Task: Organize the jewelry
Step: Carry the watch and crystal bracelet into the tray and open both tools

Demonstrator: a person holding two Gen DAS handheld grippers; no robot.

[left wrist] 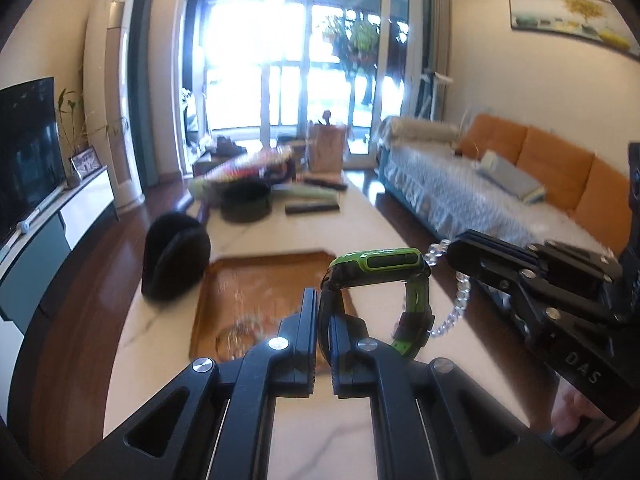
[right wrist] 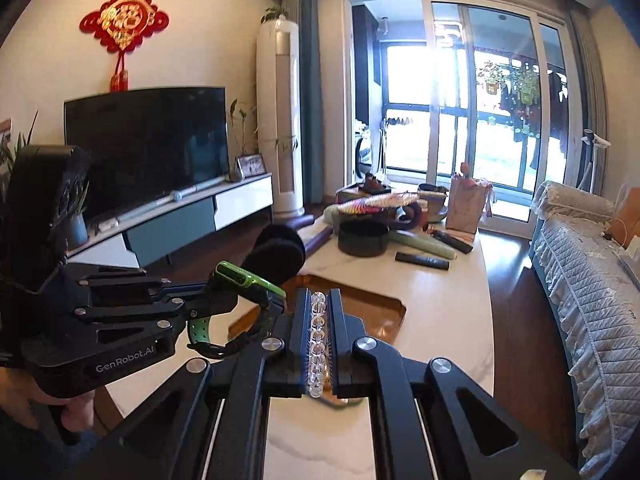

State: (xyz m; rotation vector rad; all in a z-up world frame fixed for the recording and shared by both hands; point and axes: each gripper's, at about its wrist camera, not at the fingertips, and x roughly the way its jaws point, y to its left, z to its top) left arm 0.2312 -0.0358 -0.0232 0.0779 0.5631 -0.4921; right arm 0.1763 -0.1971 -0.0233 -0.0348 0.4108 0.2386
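We see the left gripper pressed together on the dark strap of a green-and-black watch; the watch's glossy rectangular case stands above the fingertips and the rest of its ribbed band loops down to the right, off the table. Just beside it the right gripper pinches a bracelet of clear round beads, the beads lined up in a row between its flat black fingers. In the left wrist view a few glassy beads dangle from those jaws.

Below both grippers lies a shallow amber tray with a shiny surface and notched corners; something pale and ring-shaped lies in it, too blurred for us to name. The tray rests on a long white marble-look table. At the table's left edge, near the tray, stands a rounded black velvety stand. Farther along sit a low round dark box, whose contents we cannot see, and a flat black remote.
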